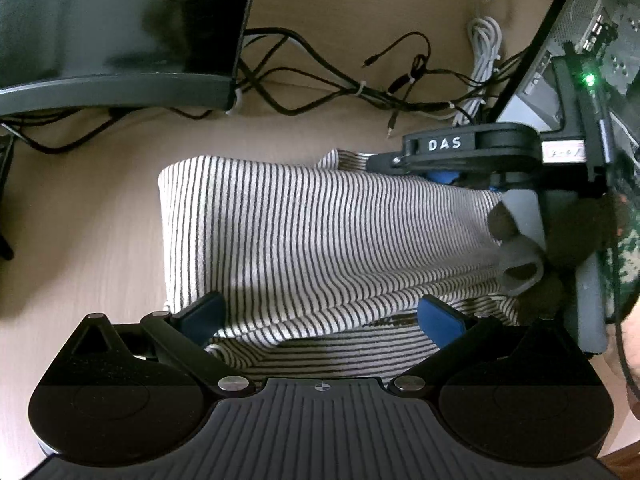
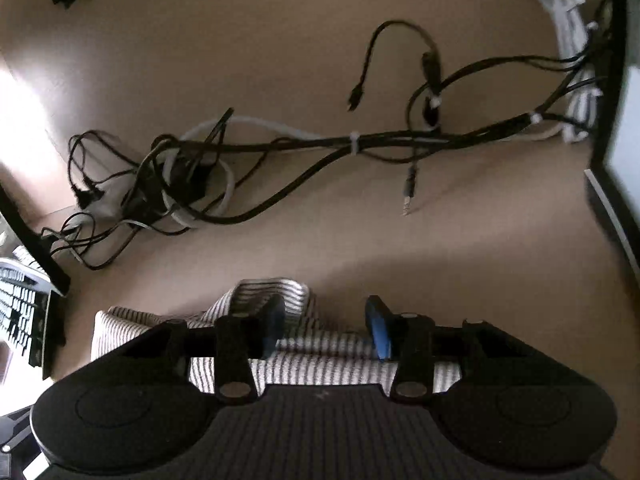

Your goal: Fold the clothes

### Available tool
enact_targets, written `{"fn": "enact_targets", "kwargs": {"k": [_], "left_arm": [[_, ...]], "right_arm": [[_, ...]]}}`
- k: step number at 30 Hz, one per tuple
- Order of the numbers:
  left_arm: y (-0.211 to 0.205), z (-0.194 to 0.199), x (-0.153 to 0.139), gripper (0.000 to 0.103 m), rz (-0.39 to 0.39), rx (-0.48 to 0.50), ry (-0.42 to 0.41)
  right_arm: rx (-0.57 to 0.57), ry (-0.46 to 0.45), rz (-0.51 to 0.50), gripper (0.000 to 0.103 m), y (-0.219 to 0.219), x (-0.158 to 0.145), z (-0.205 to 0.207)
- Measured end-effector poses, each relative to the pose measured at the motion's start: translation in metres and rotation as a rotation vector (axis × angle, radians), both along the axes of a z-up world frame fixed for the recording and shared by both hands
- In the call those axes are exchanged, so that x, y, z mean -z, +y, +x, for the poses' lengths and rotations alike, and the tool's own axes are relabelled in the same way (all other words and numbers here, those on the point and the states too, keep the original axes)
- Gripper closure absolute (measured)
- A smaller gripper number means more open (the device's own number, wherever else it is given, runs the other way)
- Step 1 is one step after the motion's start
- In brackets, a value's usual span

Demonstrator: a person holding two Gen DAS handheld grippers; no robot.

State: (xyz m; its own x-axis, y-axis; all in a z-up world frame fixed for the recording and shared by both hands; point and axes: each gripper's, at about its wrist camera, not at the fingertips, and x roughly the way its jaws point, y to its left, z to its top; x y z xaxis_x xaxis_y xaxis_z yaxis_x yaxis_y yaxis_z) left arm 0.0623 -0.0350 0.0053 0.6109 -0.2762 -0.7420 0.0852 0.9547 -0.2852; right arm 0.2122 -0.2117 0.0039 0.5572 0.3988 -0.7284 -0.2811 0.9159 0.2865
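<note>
A white garment with thin black stripes (image 1: 304,236) lies folded into a thick rectangle on the wooden desk. My left gripper (image 1: 320,316) is open, its blue pads spread over the near edge of the garment. My right gripper (image 2: 326,326) is open above the garment's far edge (image 2: 272,292); it also shows in the left wrist view (image 1: 444,176), marked DAS, at the garment's far right corner. A gloved hand (image 1: 520,240) holds it.
A dark monitor base (image 1: 120,40) stands at the back left. Tangled black and white cables (image 2: 280,148) run across the desk behind the garment. A computer case (image 1: 592,52) with a green light stands at the right. A keyboard (image 2: 20,304) lies at the left.
</note>
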Motion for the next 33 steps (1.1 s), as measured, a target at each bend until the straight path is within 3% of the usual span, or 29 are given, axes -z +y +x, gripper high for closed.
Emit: {"fn": "enact_targets", "kwargs": {"k": [4,5,6,9,14,17,23,26,31,33], "left_arm": [[0.005,0.002,0.0,0.0,-0.041,-0.015,-0.004],[0.007,0.002,0.0,0.0,-0.055,-0.021,-0.004],[0.009,0.001,0.0,0.0,-0.068,-0.026,-0.004],[0.016,-0.002,-0.005,0.0,-0.105,-0.042,-0.004],[0.035,-0.029,-0.023,0.0,-0.159,-0.055,-0.044],[0.046,-0.05,-0.033,0.0,-0.176,-0.071,-0.081],[0.052,-0.051,-0.049,0.0,-0.136,-0.13,-0.107],[0.042,-0.04,-0.058,0.0,-0.118,-0.122,-0.122],[0.004,-0.018,-0.073,0.0,0.065,-0.041,-0.197],[0.0,-0.001,-0.063,0.0,0.094,-0.042,-0.149]], "right_arm": [[-0.055,-0.033,-0.032,0.057,0.012,0.008,0.002],[-0.069,-0.043,-0.045,0.062,0.016,0.009,0.003],[-0.075,-0.042,-0.055,0.079,0.019,0.008,0.003],[-0.092,-0.035,-0.027,0.092,0.021,-0.004,-0.005],[-0.163,-0.023,0.104,0.099,-0.002,-0.046,-0.059],[-0.192,0.041,0.105,0.1,-0.018,-0.041,-0.103],[-0.12,0.13,0.143,0.103,-0.032,-0.004,-0.139],[-0.115,0.112,0.133,0.103,-0.029,-0.002,-0.143],[-0.095,0.099,0.147,0.103,-0.029,0.0,-0.146],[-0.095,0.098,0.153,0.103,-0.03,0.0,-0.146]]}}
